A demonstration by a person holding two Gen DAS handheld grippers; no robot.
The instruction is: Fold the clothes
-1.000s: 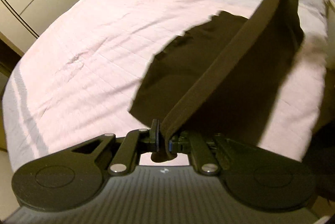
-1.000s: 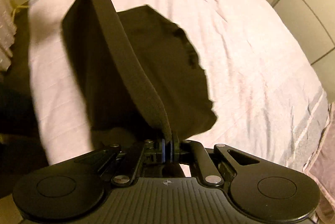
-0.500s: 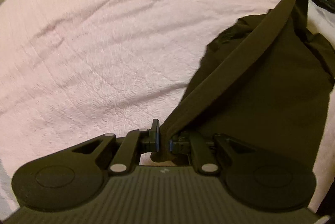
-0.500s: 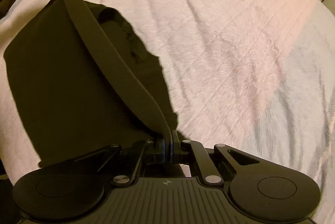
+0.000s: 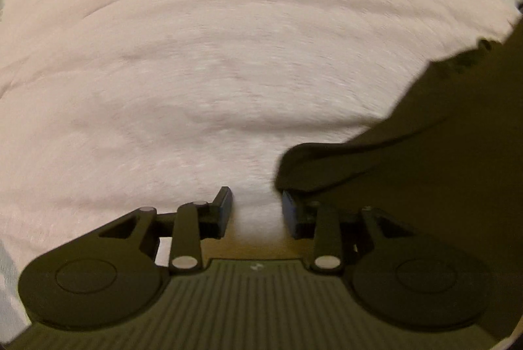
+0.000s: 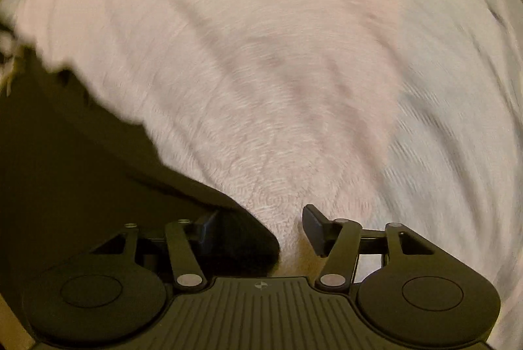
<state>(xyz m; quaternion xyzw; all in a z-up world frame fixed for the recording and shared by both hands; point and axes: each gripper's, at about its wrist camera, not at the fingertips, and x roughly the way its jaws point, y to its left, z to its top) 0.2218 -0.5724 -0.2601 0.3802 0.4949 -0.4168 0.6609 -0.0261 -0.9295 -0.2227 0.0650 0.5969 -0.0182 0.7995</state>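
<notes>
Garment dropped on bed; left gripper, right gripper jaws spread, empty. Smooth before regrabbing edge beside jaws.

Your left tongs and right tongs are matte black: ribbed housings, round side discs, silver pivot screws, blue-faced pads, a small centre mark.
</notes>
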